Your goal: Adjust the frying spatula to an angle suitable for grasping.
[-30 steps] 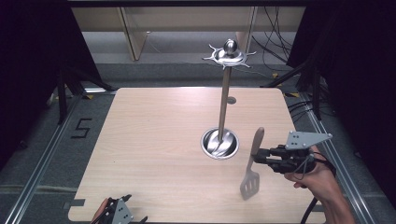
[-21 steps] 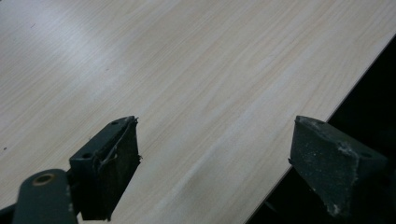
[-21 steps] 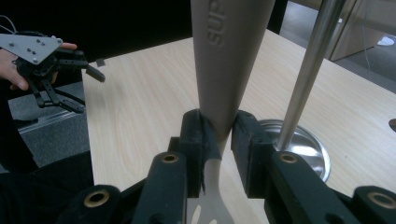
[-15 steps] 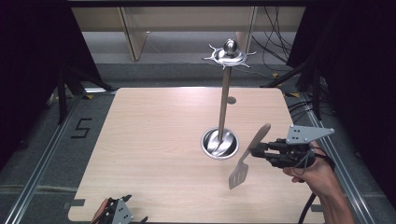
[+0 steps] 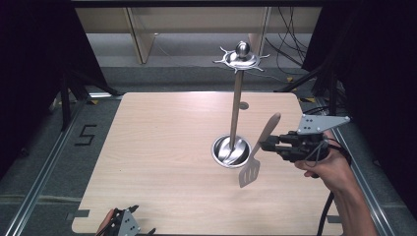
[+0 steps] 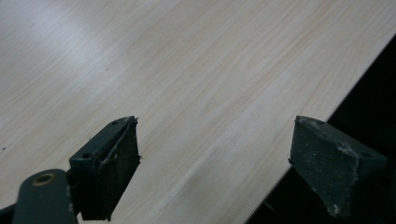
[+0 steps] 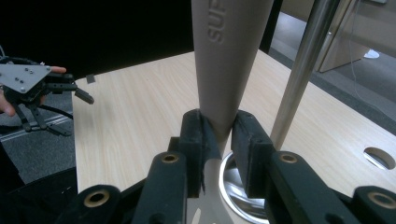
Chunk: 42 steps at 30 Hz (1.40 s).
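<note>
My right gripper (image 5: pixel 265 144) is shut on a slotted spatula (image 5: pixel 256 154) with a beige handle and steel blade, held off the table, tilted with the blade down. In the right gripper view the pads (image 7: pixel 200 140) clamp the spatula handle (image 7: pixel 229 56) near its neck. Just left of it stands a steel utensil stand (image 5: pixel 236 105) with a round base (image 5: pixel 230 151) and a hooked crown (image 5: pixel 241 56); its pole (image 7: pixel 303 65) rises right beside the handle. My left gripper (image 5: pixel 120 223) rests at the table's near left edge, its jaws wide open over bare wood (image 6: pixel 210 84).
The light wooden table (image 5: pixel 162 147) has a small round hole (image 5: pixel 243 104) behind the stand. A metal rail (image 5: pixel 46 167) runs along the left side, and cables (image 5: pixel 290 54) lie on the floor at the back right.
The right gripper has lifted the spatula and carried it toward the stand's pole; the blade now hangs higher above the table. The left gripper has stayed put.
</note>
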Motion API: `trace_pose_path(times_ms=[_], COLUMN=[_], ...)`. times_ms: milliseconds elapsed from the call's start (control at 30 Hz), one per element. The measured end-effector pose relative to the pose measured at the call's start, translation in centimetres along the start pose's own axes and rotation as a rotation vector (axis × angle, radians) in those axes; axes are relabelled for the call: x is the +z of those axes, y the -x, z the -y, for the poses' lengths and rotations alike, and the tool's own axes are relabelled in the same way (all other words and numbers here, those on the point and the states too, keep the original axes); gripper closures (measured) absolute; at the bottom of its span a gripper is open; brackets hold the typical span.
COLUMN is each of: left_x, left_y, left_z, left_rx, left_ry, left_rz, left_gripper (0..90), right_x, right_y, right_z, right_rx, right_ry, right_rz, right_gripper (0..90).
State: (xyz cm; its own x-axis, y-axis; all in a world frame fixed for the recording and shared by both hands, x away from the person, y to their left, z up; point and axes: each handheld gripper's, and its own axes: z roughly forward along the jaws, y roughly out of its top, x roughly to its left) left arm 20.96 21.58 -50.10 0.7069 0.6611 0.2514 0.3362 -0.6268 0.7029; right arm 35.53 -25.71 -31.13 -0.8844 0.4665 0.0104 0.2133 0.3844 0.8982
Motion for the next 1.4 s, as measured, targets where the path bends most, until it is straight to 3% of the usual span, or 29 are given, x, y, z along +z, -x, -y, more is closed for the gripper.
trace_pose_path(times_ms=[33, 67, 100, 233, 300, 333, 533, 767, 867, 933, 967, 1000, 1067, 1100, 1133, 1167, 1200, 1233, 1400], left_x=[0.0, 0.0, 0.0, 0.0, 0.0, 0.0, -0.1, -0.1, 0.2, 0.2, 0.2, 0.2, 0.2, 0.0, 0.0, 0.2, 0.1, 0.0, 0.0], left_y=[0.0, 0.0, 0.0, 0.0, 0.0, 0.0, 0.0, 0.0, 0.2, 0.2, 0.2, 0.2, 0.2, 0.0, 0.0, 0.2, 0.2, 0.0, 0.1], left_z=[0.0, 0.0, 0.0, 0.0, 0.0, 0.0, 0.0, -0.1, 0.0, 0.0, 0.0, 0.0, 0.0, 0.0, 0.0, 0.0, 0.0, 0.0, 0.0], left_rx=[0.000, 0.001, 0.001, 0.001, 0.001, 0.001, 0.003, 0.002, -0.022, -0.023, -0.023, -0.032, -0.025, 0.012, 0.010, -0.018, -0.017, 0.009, 0.007], left_ry=[0.000, -0.001, 0.000, 0.000, 0.000, 0.000, -0.001, -0.011, 0.012, 0.018, 0.022, 0.028, 0.021, -0.003, -0.002, 0.016, 0.016, -0.006, -0.004], left_rz=[0.000, 0.001, 0.001, 0.000, 0.001, 0.001, 0.001, -0.006, -0.019, -0.008, -0.005, -0.007, -0.006, -0.004, -0.004, -0.009, -0.004, 0.004, 0.004], left_gripper=[15.0, 15.0, 15.0, 15.0, 15.0, 15.0, 14.9, 14.9, 15.0, 15.0, 15.0, 15.0, 15.0, 15.0, 15.0, 15.0, 15.0, 15.0, 15.0], right_x=[0.0, 0.1, 0.2, 0.6, 1.0, 1.0, 1.5, 1.2, 1.1, 1.0, 1.0, 0.9, 0.9, 0.9, 0.9, 1.0, 1.0, 1.0, 1.1], right_y=[0.2, 0.2, 0.4, 0.3, 0.2, 0.5, 0.6, 1.9, 2.2, 2.6, 2.6, 2.9, 3.1, 3.1, 3.1, 3.2, 3.4, 3.4, 3.8], right_z=[-0.3, -0.5, -0.8, -1.7, -2.1, -2.5, -3.5, -4.5, -4.8, -5.2, -5.3, -5.5, -5.7, -5.9, -6.1, -6.2, -6.5, -6.6, -7.3], right_rx=[-0.012, 0.006, -0.016, -0.003, -0.011, -0.038, -0.020, -0.022, -0.008, -0.019, 0.001, -0.013, -0.014, -0.010, 0.000, -0.007, -0.023, -0.013, -0.004], right_ry=[-0.008, -0.017, -0.014, -0.024, -0.008, -0.023, -0.019, -0.033, -0.040, -0.047, -0.051, -0.052, -0.057, -0.061, -0.076, -0.064, -0.072, -0.075, -0.087], right_rz=[0.000, -0.009, -0.004, -0.015, -0.002, -0.009, 0.008, 0.015, 0.015, 0.017, 0.023, 0.030, 0.031, 0.030, 0.023, 0.034, 0.032, 0.034, 0.030], right_gripper=[75.2, 75.2, 75.3, 75.3, 75.2, 75.3, 75.3, 75.3, 75.2, 75.2, 75.3, 75.3, 75.2, 75.3, 75.3, 75.2, 75.2, 75.3, 75.2])
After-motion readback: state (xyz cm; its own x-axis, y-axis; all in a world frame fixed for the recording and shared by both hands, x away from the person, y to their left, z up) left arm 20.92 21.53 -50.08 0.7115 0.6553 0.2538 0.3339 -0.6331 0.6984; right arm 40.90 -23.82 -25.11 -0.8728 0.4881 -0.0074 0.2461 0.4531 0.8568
